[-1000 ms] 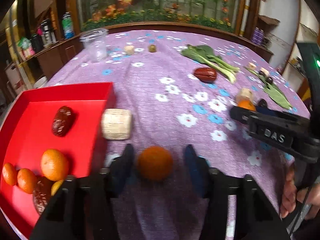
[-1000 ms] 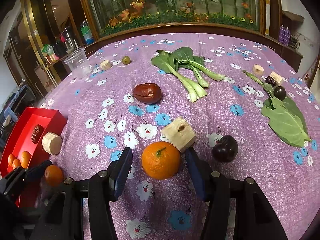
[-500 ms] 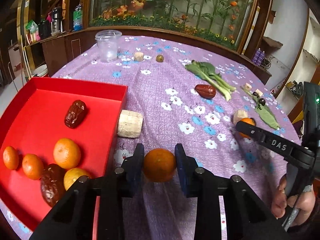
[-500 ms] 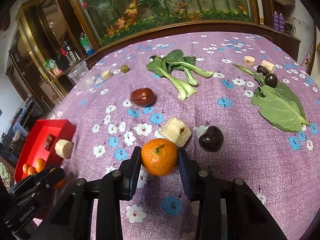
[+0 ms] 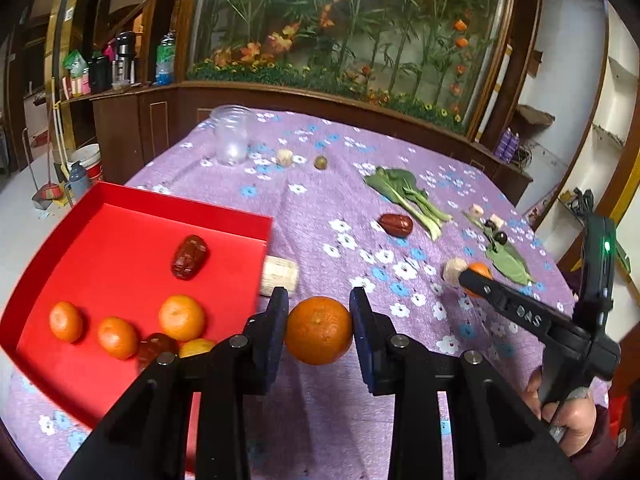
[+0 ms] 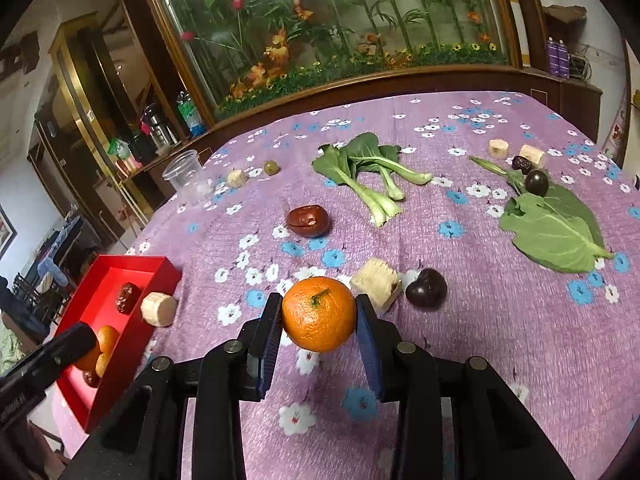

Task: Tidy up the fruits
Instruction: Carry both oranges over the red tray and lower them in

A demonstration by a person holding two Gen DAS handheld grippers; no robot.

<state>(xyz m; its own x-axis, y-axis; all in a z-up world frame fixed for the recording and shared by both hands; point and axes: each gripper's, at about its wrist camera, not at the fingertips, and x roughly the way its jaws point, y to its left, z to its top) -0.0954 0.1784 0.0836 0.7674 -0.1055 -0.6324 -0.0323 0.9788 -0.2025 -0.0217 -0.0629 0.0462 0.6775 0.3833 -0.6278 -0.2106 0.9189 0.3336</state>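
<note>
Your left claw (image 5: 319, 330) grips a round mandarin (image 5: 319, 330), pads pressed on its sides, dimpled end toward you, above the worktop (image 5: 320, 216) just right of the red tray (image 5: 120, 248). Your right claw (image 6: 319, 314) clamps a second mandarin (image 6: 319, 314), glossy, stem up, near a pale chunk (image 6: 377, 283).

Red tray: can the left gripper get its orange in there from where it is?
Probably yes. The left gripper is shut on its orange just beside the red tray; the tray is open-topped with bare floor between the fruit already inside.
</note>
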